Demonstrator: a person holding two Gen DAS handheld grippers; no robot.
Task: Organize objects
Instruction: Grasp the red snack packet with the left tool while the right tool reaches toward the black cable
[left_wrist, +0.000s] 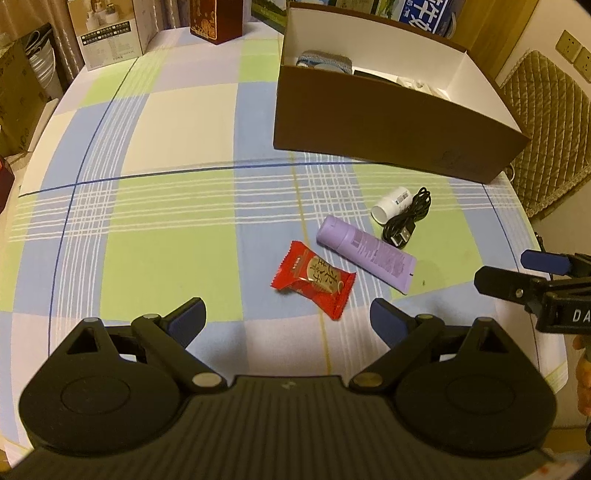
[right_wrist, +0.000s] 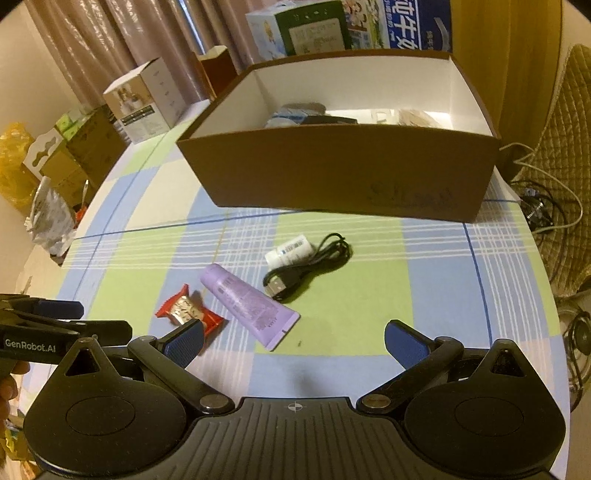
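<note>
Checked cloth in blue, green and cream covers a round bench (left_wrist: 147, 122), with cartons and curtains behind it. From the left wrist view, the left gripper (left_wrist: 287, 317) hovers low over the near edge, its blue-padded fingers (left_wrist: 188, 319) spread wide and holding nothing. Just ahead lies a red snack packet (left_wrist: 314, 282). Beside it, to the right, a lilac tube (left_wrist: 364, 253) lies flat. Beyond the tube, a small white bottle (left_wrist: 391, 203) rests on its side, touching a coiled black USB cable (left_wrist: 408, 218). Farther back stands an open brown cardboard box (left_wrist: 388, 129) with white inner walls and several items inside. The right gripper (left_wrist: 509, 273) enters from the right edge.

From the right wrist view, the right gripper (right_wrist: 294, 341) also hangs over the near edge, fingers (right_wrist: 404, 345) wide apart and empty. The packet (right_wrist: 188, 312), tube (right_wrist: 251, 302), bottle (right_wrist: 290, 251) and cable (right_wrist: 310, 264) lie in a loose cluster ahead and to the left, in front of the box (right_wrist: 340, 173). The left gripper (right_wrist: 70, 317) shows at the left edge.
</note>
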